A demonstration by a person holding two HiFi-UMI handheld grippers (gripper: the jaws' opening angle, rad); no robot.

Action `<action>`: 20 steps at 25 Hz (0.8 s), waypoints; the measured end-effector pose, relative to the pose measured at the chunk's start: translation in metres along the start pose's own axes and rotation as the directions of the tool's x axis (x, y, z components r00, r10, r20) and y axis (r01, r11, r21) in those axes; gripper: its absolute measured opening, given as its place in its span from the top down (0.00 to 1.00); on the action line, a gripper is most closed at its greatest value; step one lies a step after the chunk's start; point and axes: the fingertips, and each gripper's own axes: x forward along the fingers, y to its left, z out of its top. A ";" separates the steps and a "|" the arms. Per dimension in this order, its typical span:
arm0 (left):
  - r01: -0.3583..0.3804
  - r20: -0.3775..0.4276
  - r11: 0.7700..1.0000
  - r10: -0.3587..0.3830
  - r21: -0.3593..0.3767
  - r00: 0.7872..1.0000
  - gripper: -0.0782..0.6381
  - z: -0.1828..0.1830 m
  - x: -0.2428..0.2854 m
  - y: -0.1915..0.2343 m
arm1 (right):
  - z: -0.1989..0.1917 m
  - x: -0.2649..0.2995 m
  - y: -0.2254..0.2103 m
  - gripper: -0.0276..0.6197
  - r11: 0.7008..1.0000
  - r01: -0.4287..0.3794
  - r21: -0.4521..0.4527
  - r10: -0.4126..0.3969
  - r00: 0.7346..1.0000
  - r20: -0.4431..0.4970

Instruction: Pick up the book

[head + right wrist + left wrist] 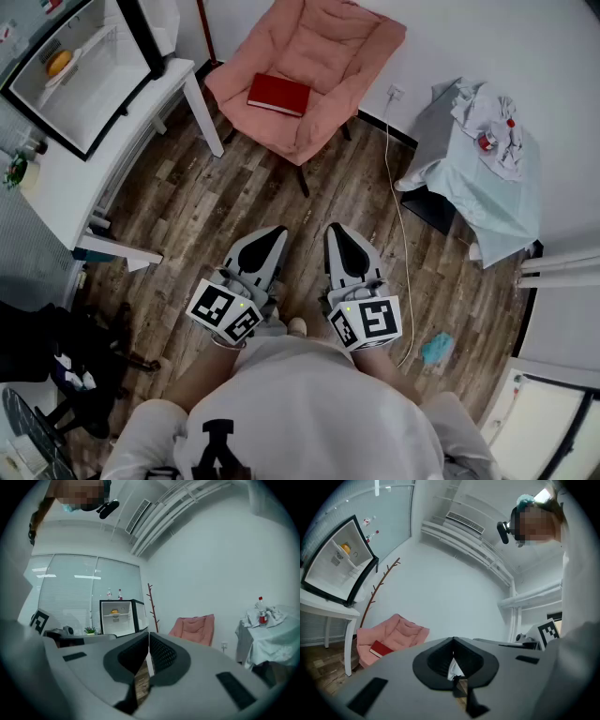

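A red book (278,94) lies flat on the seat of a pink folding chair (309,66) at the far side of the room. The left gripper view shows the book (380,648) small on the chair (396,634) at lower left. Both grippers are held close to the person's body, well short of the chair. My left gripper (275,234) is shut with nothing in it, and so is my right gripper (336,232). In the right gripper view the chair (194,628) stands beyond the closed jaws (149,637); the book is not visible there.
A white table (84,178) at the left carries an open small fridge (80,66). A cloth-covered side table (487,178) with a bottle (487,141) stands at the right. A white cable (398,206) runs over the wood floor (234,197). A blue scrap (437,349) lies nearby.
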 end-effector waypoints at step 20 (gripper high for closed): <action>0.009 -0.003 1.000 -0.009 0.006 1.000 0.89 0.014 -0.015 0.047 | -0.003 0.043 0.032 0.91 1.000 -0.001 0.027 0.001 1.000 0.030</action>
